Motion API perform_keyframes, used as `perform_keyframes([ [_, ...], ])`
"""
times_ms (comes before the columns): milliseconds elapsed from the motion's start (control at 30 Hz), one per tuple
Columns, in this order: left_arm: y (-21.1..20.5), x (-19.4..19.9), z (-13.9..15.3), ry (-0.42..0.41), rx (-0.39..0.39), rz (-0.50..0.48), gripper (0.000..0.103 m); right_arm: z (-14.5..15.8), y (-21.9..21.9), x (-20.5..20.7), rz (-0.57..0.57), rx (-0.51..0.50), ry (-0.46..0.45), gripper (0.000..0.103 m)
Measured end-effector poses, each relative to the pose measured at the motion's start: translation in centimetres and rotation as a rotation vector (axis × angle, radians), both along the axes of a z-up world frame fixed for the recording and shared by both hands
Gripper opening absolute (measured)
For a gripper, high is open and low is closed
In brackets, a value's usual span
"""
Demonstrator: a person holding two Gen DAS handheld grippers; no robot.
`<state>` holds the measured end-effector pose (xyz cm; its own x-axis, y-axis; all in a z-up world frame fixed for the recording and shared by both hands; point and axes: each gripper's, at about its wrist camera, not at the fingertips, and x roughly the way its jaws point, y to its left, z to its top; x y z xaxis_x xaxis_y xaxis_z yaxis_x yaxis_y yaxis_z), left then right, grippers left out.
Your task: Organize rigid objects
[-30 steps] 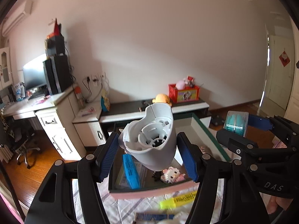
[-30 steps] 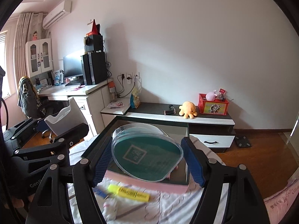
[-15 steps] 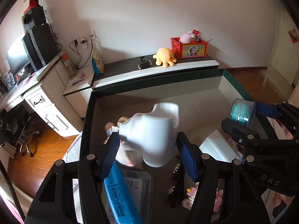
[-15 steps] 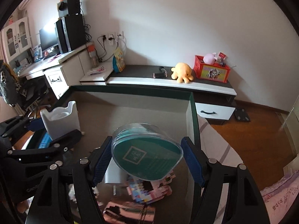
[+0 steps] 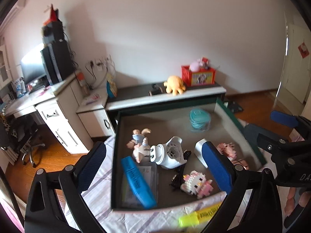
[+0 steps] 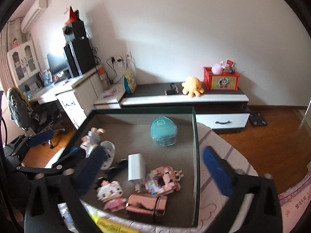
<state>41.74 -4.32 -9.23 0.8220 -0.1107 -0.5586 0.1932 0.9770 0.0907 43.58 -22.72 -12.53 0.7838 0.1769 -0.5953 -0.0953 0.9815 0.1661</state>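
Note:
A shallow dark box [image 5: 229,112] [image 6: 195,136] lies on the bed. In it, the white plug-in device [image 5: 168,153] [image 6: 107,155] lies on its side near the middle left. The clear teal case [image 5: 200,119] [image 6: 164,131] stands at the far end. My left gripper [image 5: 153,167] is open and empty above the box's near half. My right gripper [image 6: 153,170] is open and empty over the box's near right side. A yellow highlighter [image 5: 200,215] [image 6: 110,226] lies on the sheet in front of the box.
The box also holds a blue marker [image 5: 138,180], a figurine [image 5: 139,141], a white charger [image 6: 136,168], pink brick toys [image 6: 110,194] [image 6: 164,180] and a rose-gold case [image 6: 146,203]. A low cabinet [image 6: 184,99] and a desk [image 5: 38,101] stand behind.
Both grippers have opened and pulled back. The white device left the left gripper and now lies in the box. The teal case left the right gripper and stands at the box's far end.

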Motion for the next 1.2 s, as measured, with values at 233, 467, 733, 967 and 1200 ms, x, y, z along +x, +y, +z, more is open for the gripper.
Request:
perform_keyframes([
  [233, 2.8, -11.0, 4.3, -0.194, -0.061, 0.049, 0.103, 4.8, 1.7, -10.1, 0.024, -0.009, -0.152, 0.103],
  [467, 3.9, -20.8, 5.8, -0.308, -0.094, 0.107, 0.103, 7.2, 3.9, -19.4, 0.006, -0.079, -0.274, 0.103],
  [733, 4.8, -27.9, 6.6, -0.382, -0.124, 0.156, 0.103, 9.1, 4.4, -27.2, -0.027, -0.100, -0.365, 0.103],
  [967, 4.8, -30.6, 6.8, -0.406, -0.108, 0.141, 0.103, 9.5, 4.4, -30.9, -0.038, -0.082, -0.384, 0.103],
  [1200, 4.5, -31.4, 6.6, -0.398, -0.114, 0.132, 0.103, 9.4, 4.3, -32.5, -0.040, -0.072, -0.384, 0.103],
])
